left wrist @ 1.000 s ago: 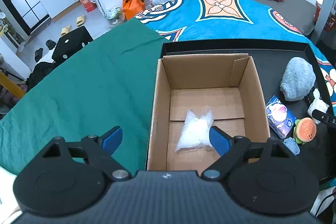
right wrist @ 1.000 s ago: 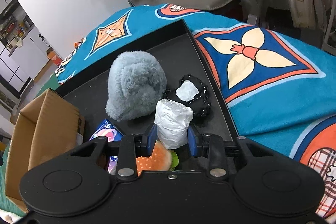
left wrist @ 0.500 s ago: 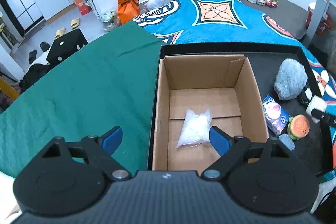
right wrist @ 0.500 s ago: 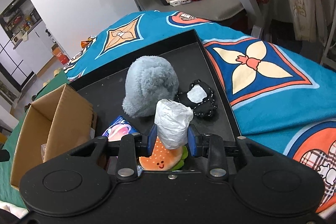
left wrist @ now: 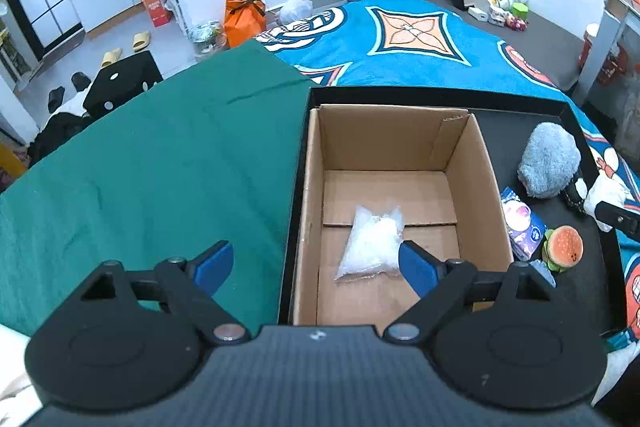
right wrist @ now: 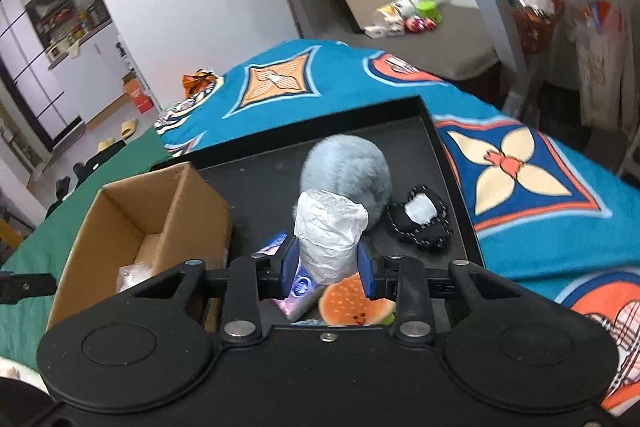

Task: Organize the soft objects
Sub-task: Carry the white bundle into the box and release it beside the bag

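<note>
My right claw (right wrist: 327, 264) is clamped on a crinkly white wrapped bundle (right wrist: 329, 234), blue pads pressed in on both its sides, and it's lifted above the black tray (right wrist: 452, 187). Right under it I can see a burger plushie (right wrist: 352, 301) and a purple-and-blue packet (right wrist: 300, 287) lying on the tray. Just past those sits the fluffy grey plush (right wrist: 348, 167), with a small black pouch with a white patch (right wrist: 420, 221) touching its right side, close to the tray's right rim.

My left claw (left wrist: 316, 265) is spread wide with nothing in it, hovering over the near-left corner of the cardboard box (left wrist: 400, 143). The box stands open in the left part of the tray, and a clear bag of white stuff (left wrist: 374, 243) lies on its floor, toward the near side.

The tray rests on a bed: green sheet (left wrist: 160, 163) on the left, blue patterned blanket (left wrist: 400, 39) behind and to the right. Orange bag (left wrist: 244, 13) on the floor beyond it.
</note>
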A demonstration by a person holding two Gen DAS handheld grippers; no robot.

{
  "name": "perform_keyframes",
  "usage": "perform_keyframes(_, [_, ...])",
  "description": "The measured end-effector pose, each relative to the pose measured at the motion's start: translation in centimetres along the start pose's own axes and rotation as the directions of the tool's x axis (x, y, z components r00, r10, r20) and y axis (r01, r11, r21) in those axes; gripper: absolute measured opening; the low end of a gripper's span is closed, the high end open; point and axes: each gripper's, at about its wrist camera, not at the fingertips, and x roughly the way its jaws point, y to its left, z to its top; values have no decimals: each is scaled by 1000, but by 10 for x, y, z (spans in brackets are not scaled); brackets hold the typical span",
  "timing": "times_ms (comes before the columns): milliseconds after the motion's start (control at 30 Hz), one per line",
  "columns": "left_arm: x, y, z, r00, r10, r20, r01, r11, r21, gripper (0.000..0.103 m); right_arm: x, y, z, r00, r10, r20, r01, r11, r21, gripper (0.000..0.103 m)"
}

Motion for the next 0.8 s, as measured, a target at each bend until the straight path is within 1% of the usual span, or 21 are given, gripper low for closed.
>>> perform_keyframes(167, [3,6,0,1000,-20,-4,20,1000,-24,89,-4,15,4,1000,3,4,-3,999,-39,31])
perform_keyframes(300, [6,7,-1,1000,-25,-12,25,999,-24,88,-6,27,7,1000,23,1,-23,998,-65,31])
perform_keyframes(367, [7,7,-2,1000,-26,-15,25,999,-21,86,-7,31,8,999,44,-4,-44,998,-52,31])
perform_keyframes(500, [12,9,-2,999,-46,-29,45,999,-30,85,-9,44,10,998,57,1,-56,995,-84,31])
perform_keyframes(667, [16,8,-2,997,-64,-48,63,998,-18,80,-11,61,13,996,86,1,-86,991,-104,31])
perform_keyframes(767, [20,9,-2,995,-78,-64,77,997,-19,75,-12,73,15,995,101,7,-100,987,-126,31])
perform_keyframes(800, [22,9,-2,994,-81,-71,80,997,-21,72,-12,78,16,994,108,6,-106,985,-136,31])
